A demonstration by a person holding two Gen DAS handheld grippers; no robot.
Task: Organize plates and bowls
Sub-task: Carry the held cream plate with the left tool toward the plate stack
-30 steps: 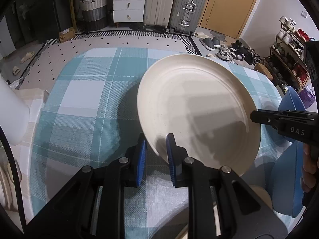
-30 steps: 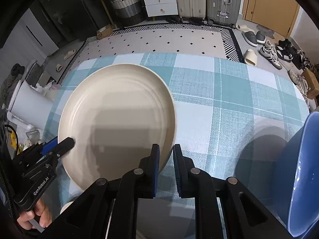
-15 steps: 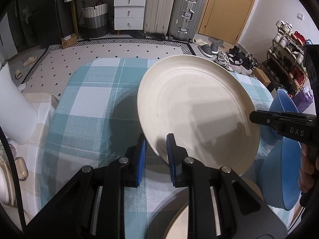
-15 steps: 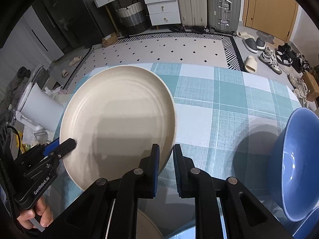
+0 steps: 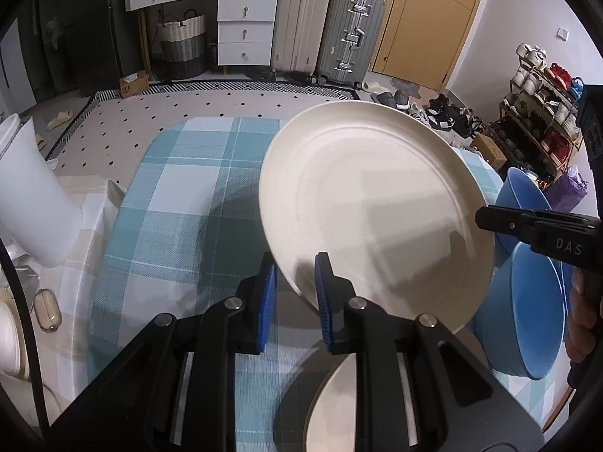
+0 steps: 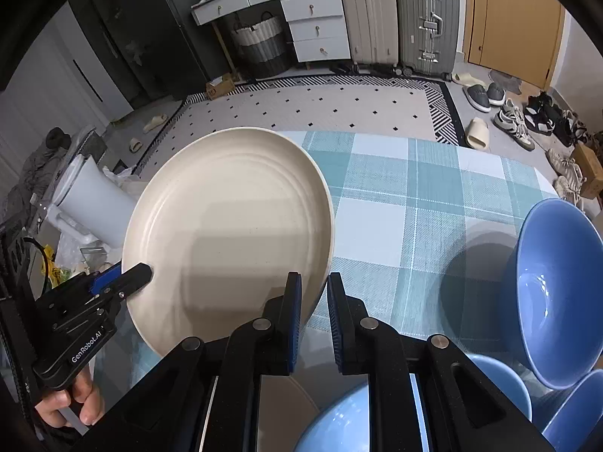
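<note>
A large cream plate [image 5: 373, 207] is held in the air above the checked tablecloth [image 5: 181, 203], gripped on opposite rims. My left gripper [image 5: 296, 293] is shut on its near-left rim. My right gripper [image 6: 312, 314] is shut on its other rim; the plate also shows in the right wrist view [image 6: 230, 233]. The right gripper shows in the left wrist view [image 5: 490, 218], and the left gripper in the right wrist view [image 6: 141, 275]. Another cream plate [image 5: 331, 406] lies on the table below. Several blue bowls [image 6: 554, 290] stand at the right.
A white bin [image 5: 30, 203] stands left of the table. Beyond the far table edge [image 6: 414, 141] are a patterned rug, drawers, suitcases [image 5: 324, 26] and shoes. More blue bowls [image 5: 524, 309] crowd the table's near right.
Both grippers have lifted the cream plate higher and drawn it back toward me. More blue bowls and the lower cream plate have come into view beneath.
</note>
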